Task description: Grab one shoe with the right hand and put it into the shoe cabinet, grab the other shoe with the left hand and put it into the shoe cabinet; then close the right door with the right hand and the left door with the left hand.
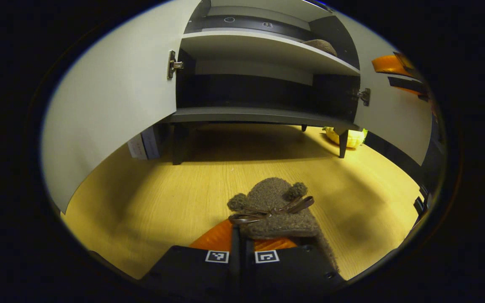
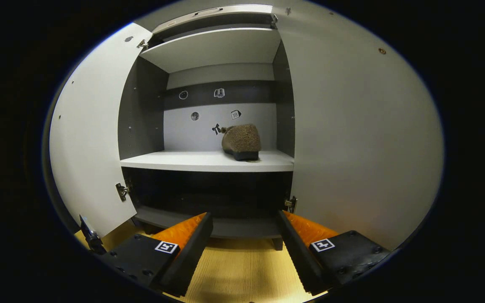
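The shoe cabinet (image 2: 209, 160) stands in front of me with both doors swung wide, its short dark legs on the wooden floor (image 1: 150, 198). In the right gripper view one fuzzy brown shoe (image 2: 241, 141) sits on the middle shelf (image 2: 183, 160), toward the right side and close to the back panel, with a small bow showing at its far end. My right gripper (image 2: 244, 248) hangs in front of the lower part of the cabinet, its fingers spread wide apart with nothing between them, the floor showing through the gap. The left door (image 2: 86, 139) stands open at my left there and the right door (image 2: 360, 139) stretches across the right side. In the left gripper view my left gripper (image 1: 242, 240) is low over the floor, well short of the cabinet, and its fingers are drawn together on the heel edge of the other shoe (image 1: 274, 208), a brown woolly slipper with two little pompoms and a thin ribbon bow across its top; its toe points toward the cabinet. From this low angle the first shoe shows as a brown hump on the shelf above, at the right. Beyond the cabinet's right leg lies a yellow thing (image 1: 345, 136) on the floor, which I cannot make out, and something small and pale leans by the left leg.
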Tool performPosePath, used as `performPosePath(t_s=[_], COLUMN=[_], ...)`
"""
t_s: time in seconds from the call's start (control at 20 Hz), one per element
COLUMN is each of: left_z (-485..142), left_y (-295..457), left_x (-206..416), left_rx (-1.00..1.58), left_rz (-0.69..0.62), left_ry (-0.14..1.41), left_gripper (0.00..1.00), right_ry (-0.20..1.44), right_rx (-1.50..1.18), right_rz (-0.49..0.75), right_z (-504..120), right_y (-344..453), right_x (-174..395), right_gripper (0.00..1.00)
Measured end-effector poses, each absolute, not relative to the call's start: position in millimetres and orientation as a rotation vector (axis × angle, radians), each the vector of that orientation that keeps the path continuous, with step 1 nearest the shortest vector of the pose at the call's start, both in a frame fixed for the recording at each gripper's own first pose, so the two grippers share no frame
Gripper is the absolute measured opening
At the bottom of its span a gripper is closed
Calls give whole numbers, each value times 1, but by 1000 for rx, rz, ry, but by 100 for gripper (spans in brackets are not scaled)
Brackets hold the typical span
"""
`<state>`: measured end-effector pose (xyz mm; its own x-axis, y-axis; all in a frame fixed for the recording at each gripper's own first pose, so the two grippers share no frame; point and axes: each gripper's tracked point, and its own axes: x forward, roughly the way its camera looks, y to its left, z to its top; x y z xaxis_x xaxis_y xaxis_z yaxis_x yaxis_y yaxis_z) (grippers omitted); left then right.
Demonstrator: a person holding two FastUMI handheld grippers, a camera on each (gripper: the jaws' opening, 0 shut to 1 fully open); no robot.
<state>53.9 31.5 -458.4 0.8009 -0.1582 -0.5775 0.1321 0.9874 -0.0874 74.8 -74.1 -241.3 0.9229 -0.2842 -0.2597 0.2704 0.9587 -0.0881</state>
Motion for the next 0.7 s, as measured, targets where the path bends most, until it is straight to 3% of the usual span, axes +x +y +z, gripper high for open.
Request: performPosePath(t_s=[0.25,0.7], left_z=[-387,-170], left_y=[28,48], left_x=[45,45], left_rx=[-9,-9], left_rz=[-177,-170], left_ry=[555,349], left_gripper=[8,7], right_ry=[277,292], right_rx=[-56,-122], right_rz=[-272,-227], right_z=[-229,-177], right_y=[-63,-14], right_x=[71,39], right_gripper=[98,98])
